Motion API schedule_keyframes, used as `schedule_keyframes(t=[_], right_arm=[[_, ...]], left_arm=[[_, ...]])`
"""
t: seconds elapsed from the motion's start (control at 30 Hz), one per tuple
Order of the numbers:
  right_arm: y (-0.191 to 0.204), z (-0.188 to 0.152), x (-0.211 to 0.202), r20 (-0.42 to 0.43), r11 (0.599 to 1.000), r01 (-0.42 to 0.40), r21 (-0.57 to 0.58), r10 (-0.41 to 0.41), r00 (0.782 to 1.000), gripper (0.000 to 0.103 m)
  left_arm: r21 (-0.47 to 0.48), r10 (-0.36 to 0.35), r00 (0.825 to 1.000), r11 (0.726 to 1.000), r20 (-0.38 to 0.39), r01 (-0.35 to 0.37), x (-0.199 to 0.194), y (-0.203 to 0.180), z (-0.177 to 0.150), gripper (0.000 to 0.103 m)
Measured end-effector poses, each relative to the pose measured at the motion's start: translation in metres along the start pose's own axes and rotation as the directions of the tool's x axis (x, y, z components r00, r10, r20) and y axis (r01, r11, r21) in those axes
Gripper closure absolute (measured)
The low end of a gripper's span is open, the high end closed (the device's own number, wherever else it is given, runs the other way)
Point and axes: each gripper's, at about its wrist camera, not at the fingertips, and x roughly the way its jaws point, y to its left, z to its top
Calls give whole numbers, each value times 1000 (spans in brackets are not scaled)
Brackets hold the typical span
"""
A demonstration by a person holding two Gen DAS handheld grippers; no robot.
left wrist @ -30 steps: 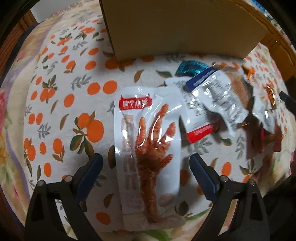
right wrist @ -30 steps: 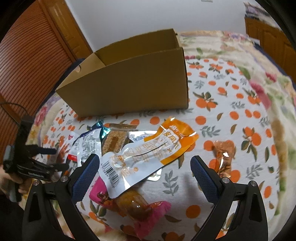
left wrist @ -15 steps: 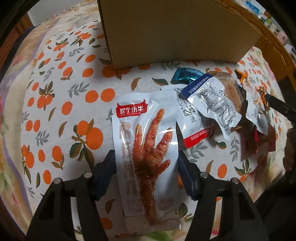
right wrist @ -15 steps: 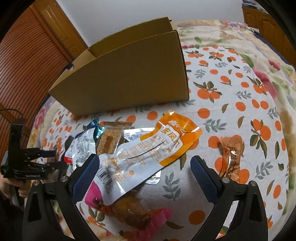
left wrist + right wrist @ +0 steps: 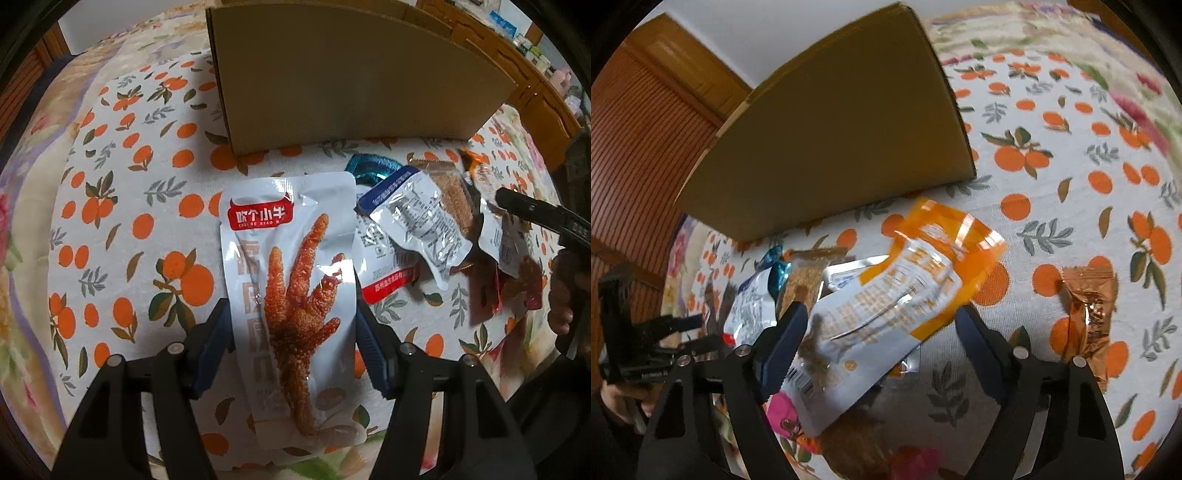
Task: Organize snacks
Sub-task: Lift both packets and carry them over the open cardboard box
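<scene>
My left gripper (image 5: 291,332) is shut on a white chicken-foot snack pack (image 5: 291,280), its jaws pressing both long edges. The brown cardboard box (image 5: 347,74) stands just beyond it. To the right lies a pile of snacks with a white and blue packet (image 5: 417,218) on top. My right gripper (image 5: 879,332) is partly closed around an orange and white pouch (image 5: 897,291); the left jaw touches it, the right jaw stands just off its edge. The box (image 5: 831,136) is behind. My left gripper also shows at the left edge of the right wrist view (image 5: 639,354).
An orange-print cloth (image 5: 122,221) covers the surface. A copper foil snack (image 5: 1089,314) lies alone to the right. A teal wrapper (image 5: 777,267), a brown bar (image 5: 801,284) and a pink packet (image 5: 783,406) lie in the pile. A wooden door (image 5: 646,147) stands at left.
My left gripper has closed from wide open onto the chicken-foot pack. My right gripper has moved forward and narrowed around the orange pouch.
</scene>
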Motion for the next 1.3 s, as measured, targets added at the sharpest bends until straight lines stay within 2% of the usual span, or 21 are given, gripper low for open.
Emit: schedule_keyframes(t=[0.1, 0.23, 0.33, 0.43, 0.57, 0.63, 0.73, 0.8, 0.83, 0.9, 1.03, 1.3], right_arm=[[-1, 4, 0, -1, 1000, 2, 12, -2, 1000, 21], [9, 4, 3, -18, 997, 69, -44, -70, 997, 23], [11, 5, 4, -31, 996, 71, -44, -73, 997, 33], [9, 7, 3, -52, 997, 73, -15, -74, 996, 39], [8, 8, 3, -75, 997, 82, 1, -82, 994, 38], [11, 11, 6, -78, 995, 96, -7, -97, 992, 31], [27, 15, 16, -78, 986, 156, -63, -160, 984, 28], [32, 14, 19, -65, 978, 189, -91, -195, 979, 31], [33, 13, 19, -60, 976, 194, -99, -200, 978, 38], [31, 12, 18, -66, 981, 169, -90, -175, 982, 44], [27, 9, 17, -64, 987, 148, -66, -152, 986, 49], [23, 6, -6, -54, 995, 95, -39, -97, 994, 53]], left_arm=[[9, -1, 1000, 1000, 27, 1, -7, 1, 1, 39], [9, 3, 1000, 1000, 27, -4, -8, 0, 2, 39], [-1, -3, 1000, 1000, 23, 3, -8, 0, 3, 39], [-2, 3, 1000, 1000, 31, -3, -9, 1, 3, 39], [3, 8, 1000, 1000, 27, -8, -8, 0, 3, 39], [7, 9, 1000, 1000, 23, -9, -7, -1, 3, 39], [14, 9, 1000, 1000, 25, -9, -8, -4, 4, 39], [18, 9, 1000, 1000, 26, -9, -8, -5, 3, 39], [19, 9, 1000, 1000, 27, -10, -9, -5, 3, 39], [19, 8, 1000, 1000, 29, -9, -9, -4, 3, 39], [13, 3, 999, 1000, 40, -4, -13, -3, 4, 39], [22, -8, 998, 1000, 55, 6, -19, -3, 2, 39]])
